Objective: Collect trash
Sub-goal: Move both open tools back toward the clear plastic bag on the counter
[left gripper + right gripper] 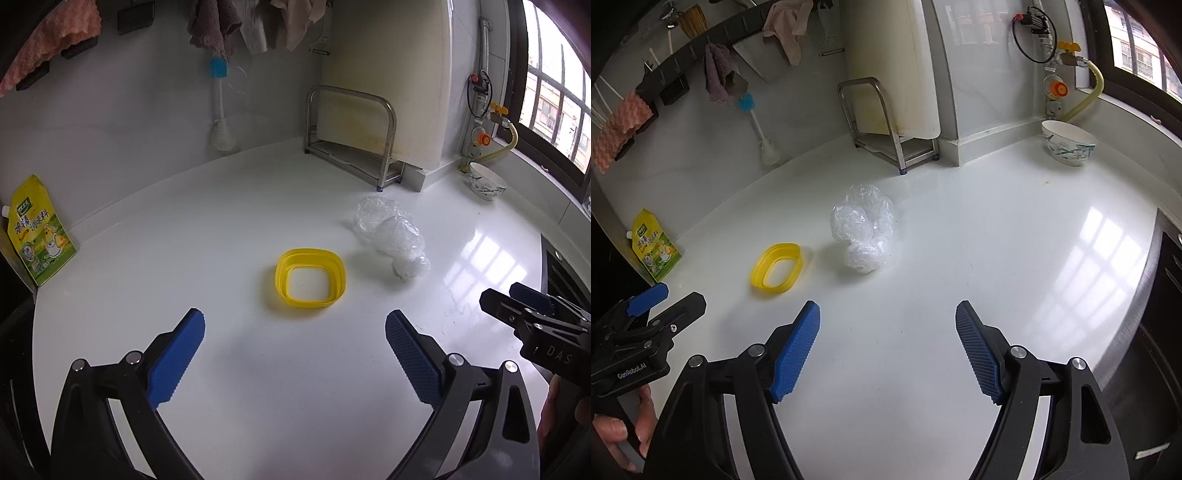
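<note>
On the bench (pixel 258 369) the crumpled plastic bag (pixel 391 236) lies near the middle, the collapsed square container (pixel 310 277) just beside it on its left. The seasoning pouch (pixel 37 232) leans at the left edge. The metal rack (pixel 351 133) stands against the back wall; the bowl (pixel 487 181) sits in the far right corner.

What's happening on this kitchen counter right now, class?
A person holds a claw in each hand over a white counter, tidying up trash. Both the left claw and the right claw are open and empty. Ahead of them lie a crumpled clear plastic bag and a yellow plastic ring, apart from each other and untouched. A yellow seasoning pouch leans at the counter's left edge and a patterned bowl sits near the window.
</note>
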`<state>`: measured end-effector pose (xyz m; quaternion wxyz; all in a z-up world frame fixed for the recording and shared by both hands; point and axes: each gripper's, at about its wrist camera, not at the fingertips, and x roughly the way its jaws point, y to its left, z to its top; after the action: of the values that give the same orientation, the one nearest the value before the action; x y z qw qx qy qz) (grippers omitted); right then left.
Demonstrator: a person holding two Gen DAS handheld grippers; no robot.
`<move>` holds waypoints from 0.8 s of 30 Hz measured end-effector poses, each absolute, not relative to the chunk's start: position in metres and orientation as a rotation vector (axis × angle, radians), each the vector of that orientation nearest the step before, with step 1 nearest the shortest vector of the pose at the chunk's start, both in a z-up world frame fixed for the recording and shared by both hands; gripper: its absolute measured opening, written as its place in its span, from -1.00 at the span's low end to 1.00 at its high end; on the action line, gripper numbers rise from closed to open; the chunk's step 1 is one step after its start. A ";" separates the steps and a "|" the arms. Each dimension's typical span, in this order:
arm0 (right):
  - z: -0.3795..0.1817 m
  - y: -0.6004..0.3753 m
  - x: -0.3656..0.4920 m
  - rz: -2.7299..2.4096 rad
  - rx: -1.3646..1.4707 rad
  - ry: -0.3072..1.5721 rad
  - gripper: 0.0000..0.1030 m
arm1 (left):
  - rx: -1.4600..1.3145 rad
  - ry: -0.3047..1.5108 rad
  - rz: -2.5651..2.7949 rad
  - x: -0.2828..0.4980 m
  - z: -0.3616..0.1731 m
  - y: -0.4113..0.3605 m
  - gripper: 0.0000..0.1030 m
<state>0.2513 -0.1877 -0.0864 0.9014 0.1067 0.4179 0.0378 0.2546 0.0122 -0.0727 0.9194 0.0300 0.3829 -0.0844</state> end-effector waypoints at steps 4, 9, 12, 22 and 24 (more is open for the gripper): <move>-0.104 -0.181 0.284 0.090 0.232 0.880 0.41 | 0.063 0.789 -0.178 0.275 -0.091 0.011 0.87; -0.117 -0.171 0.314 0.107 0.209 0.883 0.49 | 0.067 0.797 -0.185 0.291 -0.106 0.010 0.87; -0.125 -0.169 0.326 0.088 0.198 0.902 0.49 | 0.048 0.804 -0.190 0.297 -0.110 0.011 0.87; -0.140 -0.168 0.354 0.071 0.192 0.955 0.49 | 0.030 0.830 -0.217 0.310 -0.118 0.008 0.87; -0.141 -0.167 0.358 0.066 0.183 0.951 0.49 | 0.024 0.838 -0.217 0.312 -0.120 0.008 0.87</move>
<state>0.3576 -0.1672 -0.1412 0.8844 0.0878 0.4572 0.0319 0.3117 0.0077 -0.1195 0.9077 0.0114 0.4061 -0.1053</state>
